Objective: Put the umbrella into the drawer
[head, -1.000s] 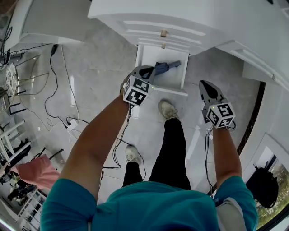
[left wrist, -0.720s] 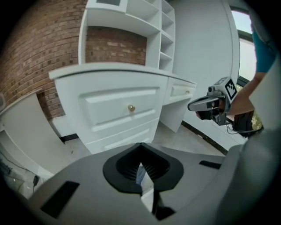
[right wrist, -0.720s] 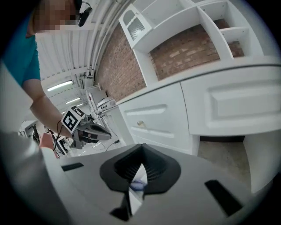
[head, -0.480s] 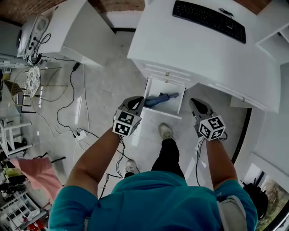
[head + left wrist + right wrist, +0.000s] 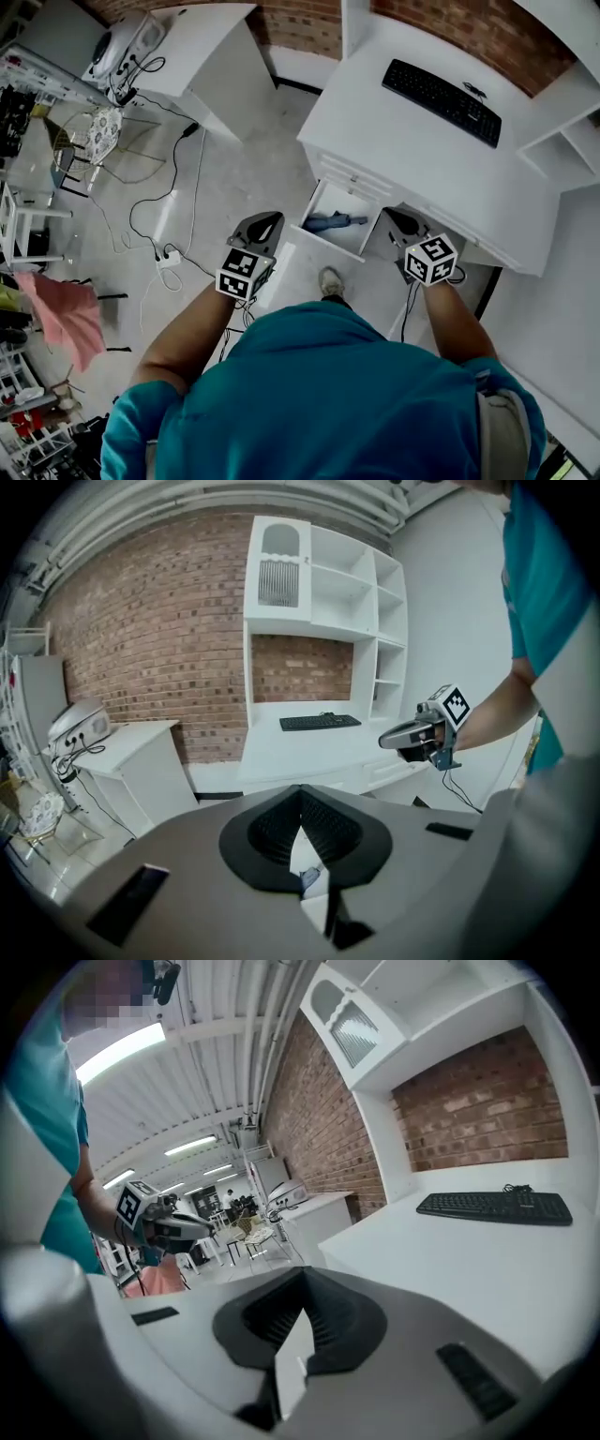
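The blue folded umbrella (image 5: 330,221) lies inside the open white drawer (image 5: 325,244) under the desk, with nothing touching it. My left gripper (image 5: 268,218) is held up in the air to the left of the drawer, shut and empty; in its own view the left gripper (image 5: 301,819) has its jaws together. My right gripper (image 5: 394,218) hangs to the right of the drawer, also shut with nothing in it, and the right gripper (image 5: 302,1312) points over the desk top. Each gripper view shows the other gripper: the right gripper (image 5: 386,742), the left gripper (image 5: 204,1227).
A white desk (image 5: 394,141) carries a black keyboard (image 5: 441,89). White shelves (image 5: 319,592) rise behind it against a brick wall. A second white table (image 5: 192,42) stands at the left. Cables and a power strip (image 5: 170,258) lie on the floor, and a pink cloth (image 5: 66,314) at far left.
Both grippers have risen well above the drawer and stayed shut. The head view has pulled up and back, so the desk top and keyboard show. The umbrella stays in the drawer.
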The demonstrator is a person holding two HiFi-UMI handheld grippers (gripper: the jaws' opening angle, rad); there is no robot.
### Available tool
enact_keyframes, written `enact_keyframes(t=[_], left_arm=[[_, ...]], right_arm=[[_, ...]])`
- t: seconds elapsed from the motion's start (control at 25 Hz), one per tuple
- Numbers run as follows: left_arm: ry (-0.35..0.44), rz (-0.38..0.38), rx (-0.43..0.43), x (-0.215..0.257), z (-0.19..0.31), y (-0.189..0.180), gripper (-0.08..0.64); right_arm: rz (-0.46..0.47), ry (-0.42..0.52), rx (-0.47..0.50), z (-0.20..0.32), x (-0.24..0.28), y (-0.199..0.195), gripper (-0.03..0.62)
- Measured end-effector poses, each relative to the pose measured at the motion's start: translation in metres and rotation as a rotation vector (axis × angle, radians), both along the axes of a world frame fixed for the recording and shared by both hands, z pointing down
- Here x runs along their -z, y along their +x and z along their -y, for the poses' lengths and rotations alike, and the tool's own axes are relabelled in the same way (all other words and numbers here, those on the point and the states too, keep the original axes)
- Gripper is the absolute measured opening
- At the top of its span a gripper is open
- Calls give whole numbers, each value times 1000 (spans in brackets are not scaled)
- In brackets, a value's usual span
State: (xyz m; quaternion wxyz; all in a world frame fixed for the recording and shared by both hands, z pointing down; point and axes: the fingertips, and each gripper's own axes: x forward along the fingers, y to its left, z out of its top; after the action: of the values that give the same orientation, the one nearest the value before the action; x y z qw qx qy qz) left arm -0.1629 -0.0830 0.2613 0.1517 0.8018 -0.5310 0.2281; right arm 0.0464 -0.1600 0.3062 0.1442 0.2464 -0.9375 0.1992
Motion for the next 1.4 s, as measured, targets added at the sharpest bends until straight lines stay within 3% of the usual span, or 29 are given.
enact_keyframes(t=[0.16, 0.44, 0.76, 1.04, 1.4], left_arm=[[62, 9, 50, 39, -1, -8, 15], [179, -47, 103, 90, -25, -40, 15], [302, -182, 137, 122, -96, -90, 15], [286, -227, 138, 118, -111, -104, 14], [263, -217, 61, 123, -101, -78, 15]], right_arm=[[-13, 16, 65, 3, 15, -5, 23], [-14, 18, 47, -9, 37, -20, 23], [-36, 56, 12, -39, 70, -57, 23], [-22, 75, -6, -60, 88, -73, 23], [-11, 52, -55, -61, 84, -54, 21]])
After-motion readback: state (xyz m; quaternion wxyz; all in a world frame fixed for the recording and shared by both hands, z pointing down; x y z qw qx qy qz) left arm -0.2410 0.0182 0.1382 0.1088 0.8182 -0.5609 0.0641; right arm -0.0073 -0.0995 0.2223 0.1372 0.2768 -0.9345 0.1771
